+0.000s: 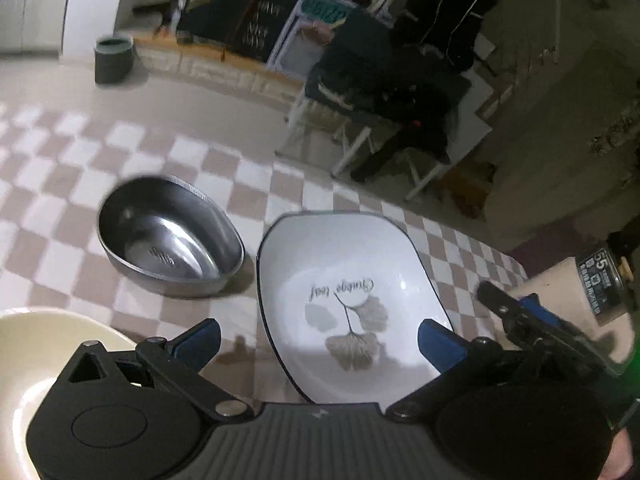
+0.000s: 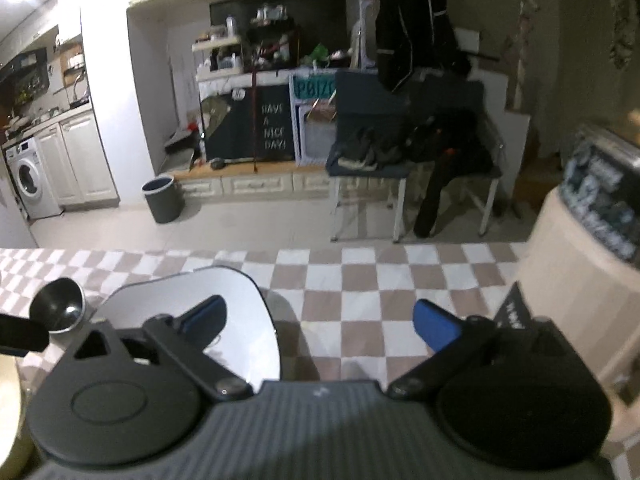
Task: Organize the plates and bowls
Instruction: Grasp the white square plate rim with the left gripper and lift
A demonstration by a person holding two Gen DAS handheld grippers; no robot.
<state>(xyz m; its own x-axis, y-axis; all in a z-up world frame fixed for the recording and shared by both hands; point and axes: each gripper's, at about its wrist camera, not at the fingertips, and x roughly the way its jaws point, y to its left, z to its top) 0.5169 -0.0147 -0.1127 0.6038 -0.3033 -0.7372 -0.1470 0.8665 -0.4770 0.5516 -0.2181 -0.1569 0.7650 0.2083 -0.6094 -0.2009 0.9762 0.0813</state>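
A white bowl (image 1: 344, 272) with a dark rim and a leaf print sits on the checked tablecloth (image 1: 60, 184), just ahead of my left gripper (image 1: 320, 342). That gripper is open; one blue pad hangs over the bowl's inside and the other is outside its left rim. A steel bowl (image 1: 168, 236) stands to the bowl's left, and a cream plate (image 1: 36, 344) lies at the lower left. My right gripper (image 2: 320, 322) is open, its left finger over the white bowl (image 2: 160, 292) and bare cloth between the pads. It also shows beside the bowl's right rim as the right gripper (image 1: 516, 312).
A tall beige canister (image 2: 580, 300) with a dark label stands at the table's right edge, close to my right gripper. The steel bowl (image 2: 60, 308) is at the far left in the right wrist view. Beyond the table edge are a grey bin (image 2: 162, 198) and chairs with dark clothes (image 2: 412, 152).
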